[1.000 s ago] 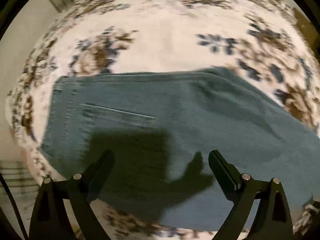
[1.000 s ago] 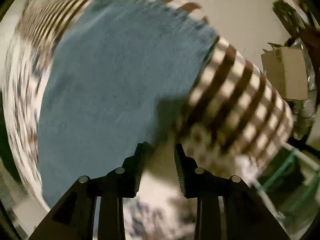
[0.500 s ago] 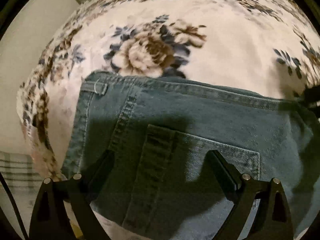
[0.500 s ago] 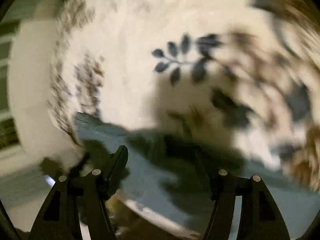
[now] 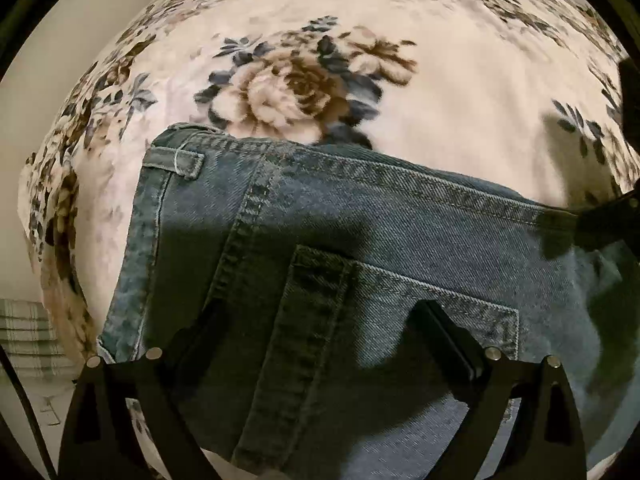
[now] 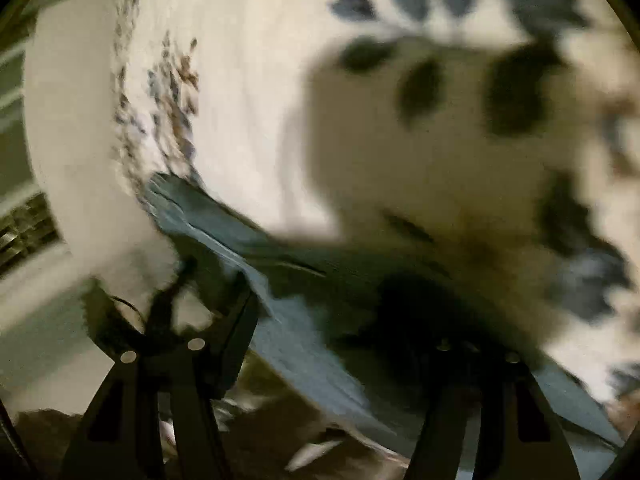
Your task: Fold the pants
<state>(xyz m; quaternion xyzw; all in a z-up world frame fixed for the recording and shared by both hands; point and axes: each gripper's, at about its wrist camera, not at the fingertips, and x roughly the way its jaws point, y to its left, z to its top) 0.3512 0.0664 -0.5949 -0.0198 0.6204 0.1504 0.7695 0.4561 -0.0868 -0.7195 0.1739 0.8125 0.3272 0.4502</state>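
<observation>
the blue denim jeans [image 5: 360,240] lie flat on a cream floral blanket [image 5: 460,92], waistband end toward the left, a belt loop [image 5: 180,162] at the upper left corner and the back pocket [image 5: 400,304] directly under the left gripper [image 5: 320,332], whose fingers stand wide apart above the cloth with nothing between them. in the blurred right wrist view the right gripper [image 6: 340,304] is likewise spread wide and holding nothing, poised over an edge of the jeans [image 6: 288,320], with the blanket [image 6: 248,80] beyond.
</observation>
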